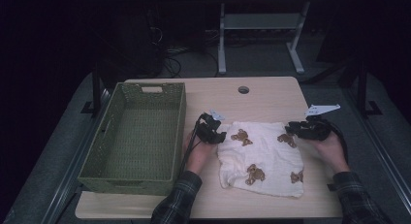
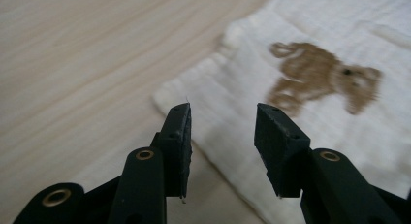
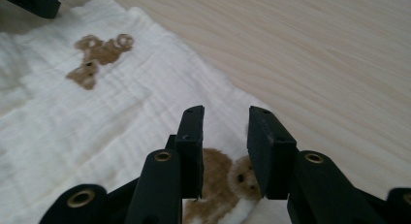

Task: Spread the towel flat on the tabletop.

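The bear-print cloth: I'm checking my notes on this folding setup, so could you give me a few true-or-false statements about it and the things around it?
1. The cloth lies on the table. True.
2. The green basket holds the cloth. False: it holds nothing and stands left of the cloth.
3. The left tongs stand open over a cloth corner. True.
4. The right tongs clamp the cloth. False: the jaws stand apart above it.
5. The cloth is plain white. False: brown bears are printed on it.

1. A dim lab or workroom is showing here: a pale wooden table [image 1: 261, 95] with a cable hole [image 1: 244, 89] is standing on grey carpet.
2. Loose cables [image 1: 169, 59] are lying behind it.
3. A white metal desk frame [image 1: 261, 25] is standing beyond.
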`<state>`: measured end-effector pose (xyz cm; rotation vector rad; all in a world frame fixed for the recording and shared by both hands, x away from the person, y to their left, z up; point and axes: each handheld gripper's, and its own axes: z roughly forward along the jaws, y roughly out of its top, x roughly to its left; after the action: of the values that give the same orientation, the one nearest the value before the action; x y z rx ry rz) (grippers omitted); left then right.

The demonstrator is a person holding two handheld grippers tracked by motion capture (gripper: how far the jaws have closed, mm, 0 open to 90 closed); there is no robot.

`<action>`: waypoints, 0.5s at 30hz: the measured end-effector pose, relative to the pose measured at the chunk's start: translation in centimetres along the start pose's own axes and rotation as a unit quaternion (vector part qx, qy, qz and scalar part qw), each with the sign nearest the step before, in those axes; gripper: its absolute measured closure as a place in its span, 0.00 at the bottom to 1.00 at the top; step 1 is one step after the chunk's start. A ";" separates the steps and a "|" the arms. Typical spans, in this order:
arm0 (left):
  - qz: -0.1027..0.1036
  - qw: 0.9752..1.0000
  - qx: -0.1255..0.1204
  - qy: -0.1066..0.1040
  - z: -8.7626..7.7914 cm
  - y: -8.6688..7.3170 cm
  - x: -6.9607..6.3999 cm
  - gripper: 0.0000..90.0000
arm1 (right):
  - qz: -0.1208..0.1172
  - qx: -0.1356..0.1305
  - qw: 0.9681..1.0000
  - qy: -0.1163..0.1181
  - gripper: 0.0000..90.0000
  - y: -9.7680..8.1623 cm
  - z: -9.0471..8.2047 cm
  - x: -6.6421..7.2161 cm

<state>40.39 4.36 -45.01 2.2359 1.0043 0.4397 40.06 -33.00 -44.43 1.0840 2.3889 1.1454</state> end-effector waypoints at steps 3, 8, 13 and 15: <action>-0.012 1.000 0.000 0.009 0.8 0.3 0.7 0.63 | 0.007 0.013 1.000 -0.007 0.70 0.1 0.7 -0.9; -0.030 0.999 0.002 0.019 1.7 0.8 2.0 0.63 | 0.023 0.019 1.000 -0.006 0.67 0.5 1.8 -2.2; -0.037 0.999 0.006 0.017 2.4 1.0 2.6 0.62 | 0.025 0.030 0.999 0.008 0.64 0.6 2.8 -2.5; -0.037 0.999 0.008 0.017 2.7 1.0 2.6 0.62 | 0.023 0.041 0.999 0.008 0.65 0.5 3.2 -2.3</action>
<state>44.05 4.68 -46.24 2.2033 1.1081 0.4410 43.56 -32.66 -46.26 1.1656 2.4541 1.0832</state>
